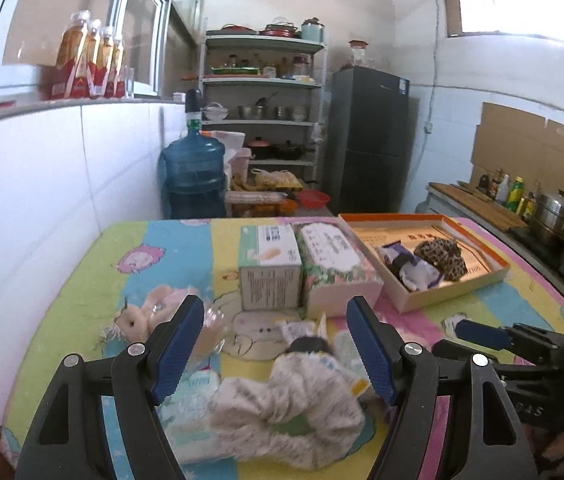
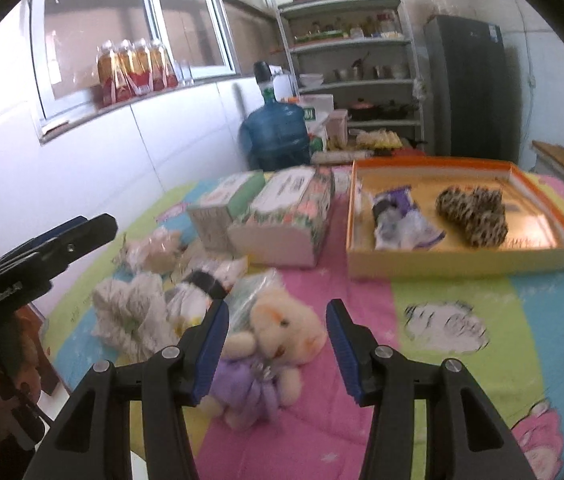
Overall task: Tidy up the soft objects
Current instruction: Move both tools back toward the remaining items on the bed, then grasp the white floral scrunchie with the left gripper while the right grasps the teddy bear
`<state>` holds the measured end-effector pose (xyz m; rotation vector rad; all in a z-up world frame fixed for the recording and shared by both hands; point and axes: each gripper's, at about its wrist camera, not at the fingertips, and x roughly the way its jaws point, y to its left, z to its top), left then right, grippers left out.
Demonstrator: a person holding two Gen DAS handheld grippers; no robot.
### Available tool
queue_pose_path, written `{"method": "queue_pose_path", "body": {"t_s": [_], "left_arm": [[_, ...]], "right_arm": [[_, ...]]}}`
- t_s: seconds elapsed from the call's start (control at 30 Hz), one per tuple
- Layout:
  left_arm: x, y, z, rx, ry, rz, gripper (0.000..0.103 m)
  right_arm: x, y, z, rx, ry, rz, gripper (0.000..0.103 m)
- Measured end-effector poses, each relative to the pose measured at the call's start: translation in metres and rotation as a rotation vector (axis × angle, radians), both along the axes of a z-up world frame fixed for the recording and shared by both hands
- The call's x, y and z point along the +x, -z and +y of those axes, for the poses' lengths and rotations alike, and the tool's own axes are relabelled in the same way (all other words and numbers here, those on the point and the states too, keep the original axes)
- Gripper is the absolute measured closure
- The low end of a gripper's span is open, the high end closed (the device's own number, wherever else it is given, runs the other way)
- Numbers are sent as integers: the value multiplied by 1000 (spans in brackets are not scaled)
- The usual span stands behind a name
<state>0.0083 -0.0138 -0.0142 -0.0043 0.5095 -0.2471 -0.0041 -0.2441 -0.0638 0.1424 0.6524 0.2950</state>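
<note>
Plush toy [image 2: 278, 344], cream head w/ purple dress, lies on the pink stripe of the tablecloth [image 2: 482, 368], right between the spread pads of the right gripper [image 2: 278, 348]; nothing held, pads not touching it yet. Left gripper [image 1: 276, 350] is also wide open and empty, hovering over a cream scrunchie [image 1: 282, 412] close under the cam. Just beyond that: a small wrapped item w/ black band [image 1: 308, 346], crinkly plastic packets, and further left a second pinkish plush [image 1: 150, 312].

Step in hand, as I read it: right side grabs the plush. To do it well, lower so pads bracket the head or torso, not the thin dress fabric or a limb; soft stuffing compresses, so close fully before lifting. Plastic bag [image 2: 258, 292] sits touching the head at its far side, so approach from the near side to avoid dragging it along. Lift straight up, then carry over.

Mid-table: green-topped box [image 2: 226, 204] & floral tissue pack [image 2: 290, 216] side by side, between the pile and the target.

Further right: orange-rimmed tray [image 2: 462, 264], already holding a leopard-print scrunchie [image 2: 472, 216] and a purple-white packet [image 2: 398, 220]. Free space shows at the tray's near edge and right end; aim there. Several soft pcs remain outside, so prob. under halfway.
</note>
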Motion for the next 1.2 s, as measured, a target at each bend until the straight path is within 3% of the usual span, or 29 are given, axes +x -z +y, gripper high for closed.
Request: {"method": "queue_pose_path", "body": {"t_s": [0.3, 0.53, 0.8, 0.97, 1.2], "left_arm": [[-7, 32, 11, 44, 97, 29, 27], [-3, 48, 21, 26, 127, 44, 27], [6, 62, 25, -17, 157, 79, 28], [7, 69, 18, -50, 215, 104, 63], [1, 69, 9, -39, 210, 83, 77]], "right_arm": [[1, 16, 11, 2, 40, 49, 52], [2, 16, 17, -17, 53, 49, 52], [-2, 22, 13, -15, 72, 68, 45], [-1, 31, 12, 16, 63, 110, 45], [2, 40, 15, 56, 44, 152, 45]]}}
